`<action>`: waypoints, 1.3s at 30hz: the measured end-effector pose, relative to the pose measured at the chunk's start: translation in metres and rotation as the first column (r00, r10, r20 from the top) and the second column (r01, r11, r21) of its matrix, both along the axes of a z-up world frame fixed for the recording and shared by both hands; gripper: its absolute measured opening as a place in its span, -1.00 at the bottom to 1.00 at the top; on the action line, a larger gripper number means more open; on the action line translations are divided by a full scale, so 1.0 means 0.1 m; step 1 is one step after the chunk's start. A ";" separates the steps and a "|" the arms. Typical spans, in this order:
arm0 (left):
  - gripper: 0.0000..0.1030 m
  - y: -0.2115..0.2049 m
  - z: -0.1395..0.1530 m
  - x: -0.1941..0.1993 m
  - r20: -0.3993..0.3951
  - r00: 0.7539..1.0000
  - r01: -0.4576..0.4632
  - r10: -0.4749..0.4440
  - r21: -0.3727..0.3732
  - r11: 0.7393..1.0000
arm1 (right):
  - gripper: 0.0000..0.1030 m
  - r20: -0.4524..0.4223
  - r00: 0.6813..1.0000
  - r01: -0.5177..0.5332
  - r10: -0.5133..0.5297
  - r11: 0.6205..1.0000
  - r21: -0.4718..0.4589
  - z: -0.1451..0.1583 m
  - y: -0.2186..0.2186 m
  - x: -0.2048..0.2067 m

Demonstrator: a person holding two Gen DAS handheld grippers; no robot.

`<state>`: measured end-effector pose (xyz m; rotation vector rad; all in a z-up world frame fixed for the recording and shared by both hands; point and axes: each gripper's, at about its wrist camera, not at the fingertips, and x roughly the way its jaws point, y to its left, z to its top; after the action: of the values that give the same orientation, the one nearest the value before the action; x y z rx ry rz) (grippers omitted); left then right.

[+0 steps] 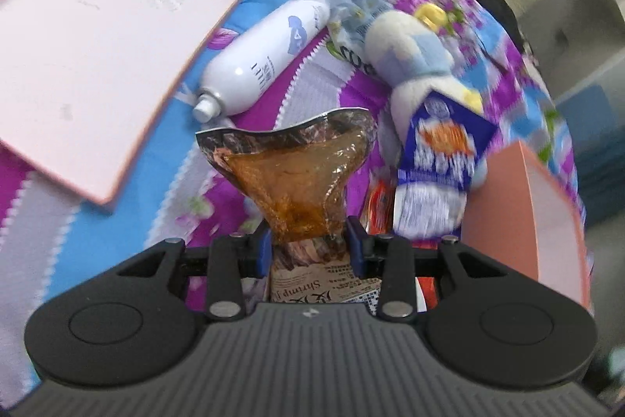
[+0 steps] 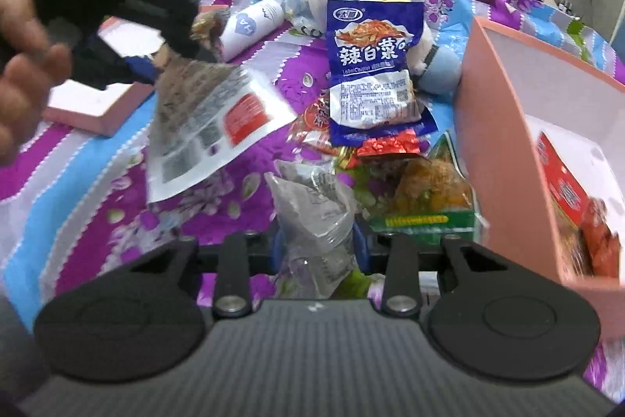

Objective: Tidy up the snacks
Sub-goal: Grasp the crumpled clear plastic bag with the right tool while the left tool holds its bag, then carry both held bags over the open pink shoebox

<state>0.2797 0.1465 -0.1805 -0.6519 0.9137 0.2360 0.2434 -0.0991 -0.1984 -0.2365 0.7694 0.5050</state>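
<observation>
Fingers (image 1: 343,249) of left gripper (image 1: 308,249) pinching shrimp packet (image 1: 297,178) lengthwise, pointing forward; right gripper (image 2: 316,245) clamping clear wrapper (image 2: 316,221) — upright

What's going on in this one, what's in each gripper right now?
A person is sorting snacks on a purple floral bedspread. The left gripper is shut on a shrimp snack packet, lifted off the bed. The right gripper is shut on a crinkled clear packet. A blue pickled-cabbage packet and other snacks lie loose beside a pink box that already holds a red packet.
</observation>
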 end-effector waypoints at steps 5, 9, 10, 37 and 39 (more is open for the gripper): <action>-0.18 -0.20 0.10 -0.45 -0.019 0.997 0.081 -0.080 0.080 0.993 | -0.28 -0.024 0.999 0.048 -0.047 0.998 0.032 0.06 -0.11 -0.22; -0.18 -0.33 0.07 -0.75 -0.037 0.992 0.125 -0.123 0.092 0.988 | -0.28 -0.055 0.995 0.087 -0.083 0.993 0.074 0.14 -0.21 -0.37; -0.18 -0.35 0.06 -0.81 -0.042 0.991 0.134 -0.131 0.097 0.986 | -0.28 -0.051 0.995 0.093 -0.089 0.993 0.075 0.16 -0.23 -0.42; -0.18 -1.23 1.13 -0.84 0.142 0.915 0.347 -0.377 0.198 0.917 | -0.28 0.147 0.954 0.226 -0.262 0.947 0.228 1.27 -1.02 -0.51; -0.18 -1.35 1.30 -0.75 0.164 0.901 0.364 -0.403 0.221 0.905 | -0.28 0.174 0.943 0.238 -0.282 0.942 0.238 1.39 -1.11 -0.44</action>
<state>0.2052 0.0115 -0.0507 -0.3037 0.7903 -0.1015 0.1993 -0.2101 -0.0589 0.0165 0.5280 0.3015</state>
